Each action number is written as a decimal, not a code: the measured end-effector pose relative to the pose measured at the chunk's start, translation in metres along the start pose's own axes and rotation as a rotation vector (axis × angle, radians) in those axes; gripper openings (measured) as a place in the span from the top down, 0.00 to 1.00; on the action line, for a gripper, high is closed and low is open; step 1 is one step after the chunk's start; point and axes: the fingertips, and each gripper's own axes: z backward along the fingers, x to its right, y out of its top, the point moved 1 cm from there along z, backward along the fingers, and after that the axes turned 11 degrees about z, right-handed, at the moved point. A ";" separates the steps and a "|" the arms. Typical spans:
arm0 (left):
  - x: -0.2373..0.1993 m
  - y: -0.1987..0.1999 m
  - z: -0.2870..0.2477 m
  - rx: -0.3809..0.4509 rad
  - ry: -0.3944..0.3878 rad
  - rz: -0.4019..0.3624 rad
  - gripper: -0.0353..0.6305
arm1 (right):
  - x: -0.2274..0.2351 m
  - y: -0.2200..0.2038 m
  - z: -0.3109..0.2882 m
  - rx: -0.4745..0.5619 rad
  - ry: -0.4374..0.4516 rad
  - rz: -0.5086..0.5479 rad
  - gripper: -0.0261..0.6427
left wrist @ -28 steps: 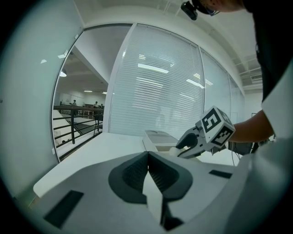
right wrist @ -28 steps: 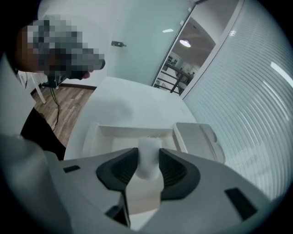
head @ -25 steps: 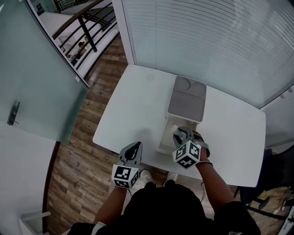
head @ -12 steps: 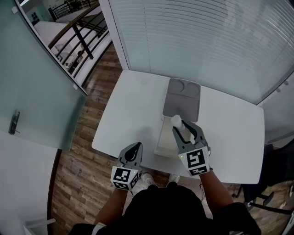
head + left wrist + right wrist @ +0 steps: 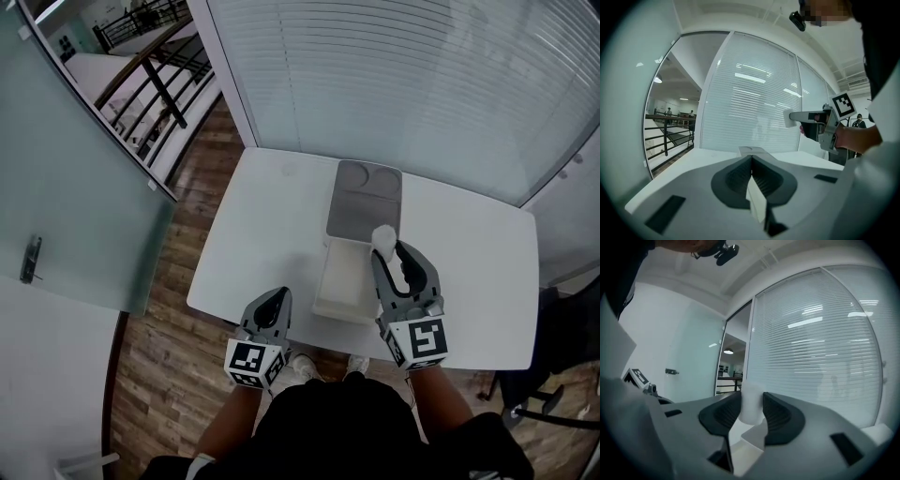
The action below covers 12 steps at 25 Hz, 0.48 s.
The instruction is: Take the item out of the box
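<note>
An open white box [image 5: 345, 279] lies on the white table [image 5: 262, 244], its grey lid [image 5: 364, 200] folded back on the far side. My right gripper [image 5: 386, 246] is lifted above the box's right side and is shut on a small white cylindrical item [image 5: 383, 238] [image 5: 751, 403] [image 5: 789, 117]. The item stands between the dark pads [image 5: 777, 416] in the right gripper view. My left gripper [image 5: 277, 302] hovers at the table's near edge, left of the box, jaws shut with nothing between them; its closed pads [image 5: 752, 176] meet in the left gripper view.
A glass wall with white blinds [image 5: 412, 84] runs behind the table. A frosted glass door [image 5: 66, 187] with a handle stands at the left, a railing [image 5: 150, 66] beyond it. Wooden floor [image 5: 178, 319] surrounds the table. A dark chair base [image 5: 544, 403] sits at the right.
My right gripper has risen out of the box with the white item and turned from pointing down to pointing level. The left gripper rose slightly.
</note>
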 end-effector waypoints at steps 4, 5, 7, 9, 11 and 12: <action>0.012 0.000 -0.002 0.002 -0.023 -0.007 0.93 | 0.018 0.012 0.016 0.078 -0.070 -0.061 0.73; 0.015 0.001 -0.002 0.005 -0.027 -0.009 0.93 | 0.020 0.015 0.020 0.091 -0.080 -0.065 0.73; 0.018 0.005 -0.002 0.015 -0.031 -0.014 0.93 | 0.023 0.019 0.024 0.109 -0.090 -0.065 0.73; 0.020 0.008 -0.002 0.023 -0.030 -0.017 0.93 | 0.022 0.020 0.026 0.119 -0.084 -0.062 0.73; 0.023 0.008 -0.003 0.024 -0.032 -0.020 0.93 | 0.019 0.019 0.026 0.123 -0.066 -0.064 0.73; 0.024 0.007 -0.004 0.023 -0.033 -0.022 0.93 | 0.017 0.019 0.027 0.127 -0.056 -0.064 0.73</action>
